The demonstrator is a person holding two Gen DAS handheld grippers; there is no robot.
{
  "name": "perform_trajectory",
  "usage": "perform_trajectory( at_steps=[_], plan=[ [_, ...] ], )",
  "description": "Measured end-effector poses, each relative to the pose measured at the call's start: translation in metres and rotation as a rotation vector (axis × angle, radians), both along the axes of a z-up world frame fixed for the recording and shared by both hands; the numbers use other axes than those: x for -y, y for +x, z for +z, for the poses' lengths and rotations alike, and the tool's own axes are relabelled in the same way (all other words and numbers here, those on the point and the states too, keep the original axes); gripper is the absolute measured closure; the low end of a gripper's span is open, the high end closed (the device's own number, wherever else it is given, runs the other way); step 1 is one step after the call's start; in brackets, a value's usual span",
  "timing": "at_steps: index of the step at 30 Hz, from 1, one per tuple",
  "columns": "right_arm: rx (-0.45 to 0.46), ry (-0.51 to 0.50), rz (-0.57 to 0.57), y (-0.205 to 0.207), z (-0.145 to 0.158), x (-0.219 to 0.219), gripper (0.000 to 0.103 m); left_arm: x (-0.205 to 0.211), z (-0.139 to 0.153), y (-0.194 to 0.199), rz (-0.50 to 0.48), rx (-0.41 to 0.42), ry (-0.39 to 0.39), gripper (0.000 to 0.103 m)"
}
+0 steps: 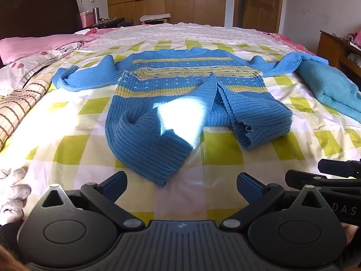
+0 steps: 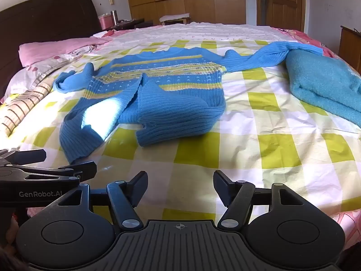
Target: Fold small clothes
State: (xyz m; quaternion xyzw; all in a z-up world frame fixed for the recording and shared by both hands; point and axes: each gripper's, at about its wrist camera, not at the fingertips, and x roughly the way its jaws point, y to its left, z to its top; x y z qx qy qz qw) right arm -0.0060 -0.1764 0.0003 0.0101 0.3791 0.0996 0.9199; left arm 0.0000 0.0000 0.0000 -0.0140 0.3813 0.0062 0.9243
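Note:
A small blue knitted sweater (image 1: 180,85) with yellow stripes lies on the bed, neck away from me, both sleeves spread out sideways. Its lower hem is rumpled, with the two bottom corners flipped up toward the middle. It also shows in the right wrist view (image 2: 162,94). My left gripper (image 1: 181,186) is open and empty, just short of the near hem. My right gripper (image 2: 180,186) is open and empty, to the right of the left gripper (image 2: 40,167) and a little back from the hem. The right gripper's fingers (image 1: 338,169) show at the right edge of the left wrist view.
The bed is covered by a yellow-and-white checked sheet (image 2: 259,135). A turquoise fleece garment (image 2: 325,85) lies at the right, under the end of the right sleeve. A pink pillow (image 1: 33,45) and rumpled quilts (image 1: 20,103) lie at the left. Wardrobes and a door stand behind.

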Motion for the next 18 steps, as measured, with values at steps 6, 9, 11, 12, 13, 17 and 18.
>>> perform_trajectory(
  at_steps=[6, 9, 11, 12, 13, 17, 18],
  plan=[
    [0.000, 0.003, 0.000, 0.0002, 0.0000, 0.0005, 0.038, 0.0001, -0.0001, 0.0000, -0.001, 0.001, 0.005, 0.000],
    [-0.001, 0.001, 0.000, 0.0000, -0.0001, 0.0002, 0.038, 0.0000, -0.0002, 0.0000, 0.000, 0.000, 0.005, 0.000],
    [-0.003, 0.003, 0.000, 0.0005, 0.0002, -0.0001, 0.038, -0.0004, -0.0006, 0.0002, 0.001, -0.004, 0.001, 0.000],
    [-0.003, 0.001, 0.000, 0.0002, 0.0004, -0.0006, 0.037, -0.0008, -0.0010, 0.0002, 0.002, -0.006, -0.002, 0.000],
    [-0.003, 0.000, 0.000, -0.0002, 0.0007, -0.0010, 0.037, -0.0043, -0.0002, -0.0022, 0.003, -0.007, -0.004, 0.000],
    [-0.004, -0.004, 0.002, -0.0012, 0.0010, -0.0020, 0.037, -0.0040, 0.0003, -0.0030, 0.004, -0.008, -0.002, 0.000],
    [-0.005, -0.004, 0.001, 0.0002, -0.0009, -0.0007, 0.037, -0.0042, 0.0002, -0.0032, 0.004, -0.008, -0.002, 0.000]
  ],
)
